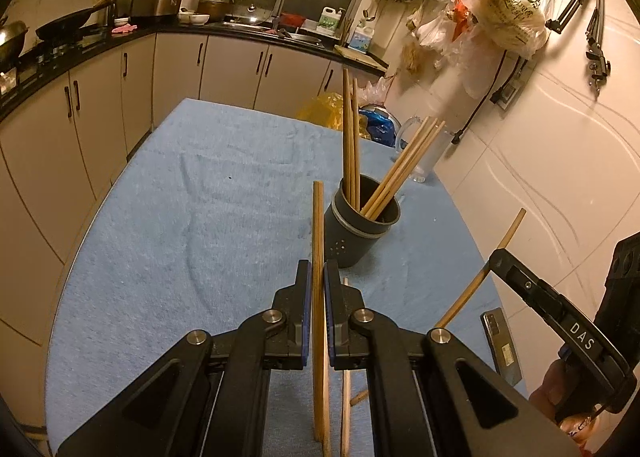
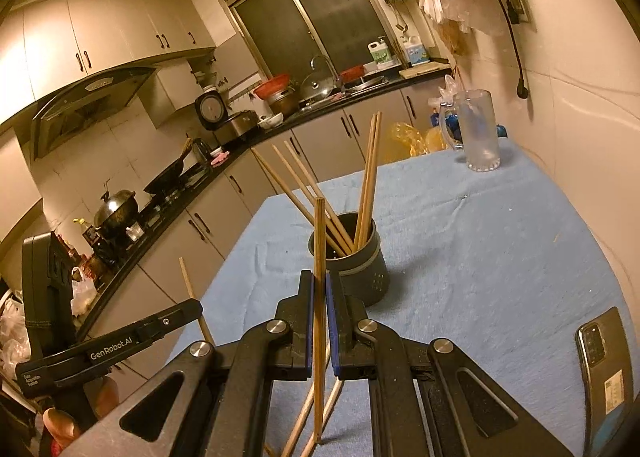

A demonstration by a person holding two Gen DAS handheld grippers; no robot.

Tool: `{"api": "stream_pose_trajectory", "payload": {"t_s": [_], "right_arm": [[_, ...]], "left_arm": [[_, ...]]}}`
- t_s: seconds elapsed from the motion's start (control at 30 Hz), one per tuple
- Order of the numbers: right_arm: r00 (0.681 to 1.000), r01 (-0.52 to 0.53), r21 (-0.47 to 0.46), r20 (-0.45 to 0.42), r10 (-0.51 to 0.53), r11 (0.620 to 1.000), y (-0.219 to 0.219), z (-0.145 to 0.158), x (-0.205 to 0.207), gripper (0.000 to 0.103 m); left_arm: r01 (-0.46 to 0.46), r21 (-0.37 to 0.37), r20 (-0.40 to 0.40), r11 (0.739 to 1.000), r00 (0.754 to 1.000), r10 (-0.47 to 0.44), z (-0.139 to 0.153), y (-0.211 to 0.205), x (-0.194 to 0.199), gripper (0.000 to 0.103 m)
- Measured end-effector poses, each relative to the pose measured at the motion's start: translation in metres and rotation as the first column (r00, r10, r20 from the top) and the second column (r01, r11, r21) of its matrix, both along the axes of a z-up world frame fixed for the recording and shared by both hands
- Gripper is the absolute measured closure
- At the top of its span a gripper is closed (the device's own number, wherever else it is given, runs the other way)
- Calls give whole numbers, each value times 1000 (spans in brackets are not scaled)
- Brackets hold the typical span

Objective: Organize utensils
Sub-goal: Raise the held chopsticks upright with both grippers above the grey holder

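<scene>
A: Left wrist view. Left gripper has its jaws clamped on one long light-wood chopstick, held upright, tip just left of the dark grey cylindrical utensil holder. The holder stands on the blue terry cloth covering the table and already has several wooden chopsticks leaning inside.

B: Loose ones?

A: A few on the cloth under the gripper. The right gripper shows at the edge, pinching its own stick.

B: Right wrist view?

A: Right gripper is closed tight on a second upright wooden chopstick, the holder just ahead. The left gripper shows at the left with its stick. Black smartphone lies flat at the right, clear glass mug at the far edge.

B: Risks?

A: Both sticks heading for one narrow mouth could clash. The fanned sticks block part of the opening, so an incoming tip may catch one and tip the holder. Thin round sticks may swivel in the pads.
</scene>
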State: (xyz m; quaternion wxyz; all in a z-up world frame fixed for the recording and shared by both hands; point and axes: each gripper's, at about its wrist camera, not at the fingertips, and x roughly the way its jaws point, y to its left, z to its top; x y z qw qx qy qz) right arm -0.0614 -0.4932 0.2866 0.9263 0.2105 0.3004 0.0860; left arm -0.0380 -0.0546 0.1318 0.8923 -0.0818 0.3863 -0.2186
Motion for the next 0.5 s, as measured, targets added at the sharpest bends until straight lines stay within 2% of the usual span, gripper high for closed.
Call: {"api": "stream_pose_trajectory", "payload": {"t_s": [0.5], "right_arm": [[999, 17, 0, 28, -17, 1000, -6, 10, -5, 96]], "left_arm": [[-1, -9, 33, 1000, 999, 2, 12, 4, -5, 97]]}}
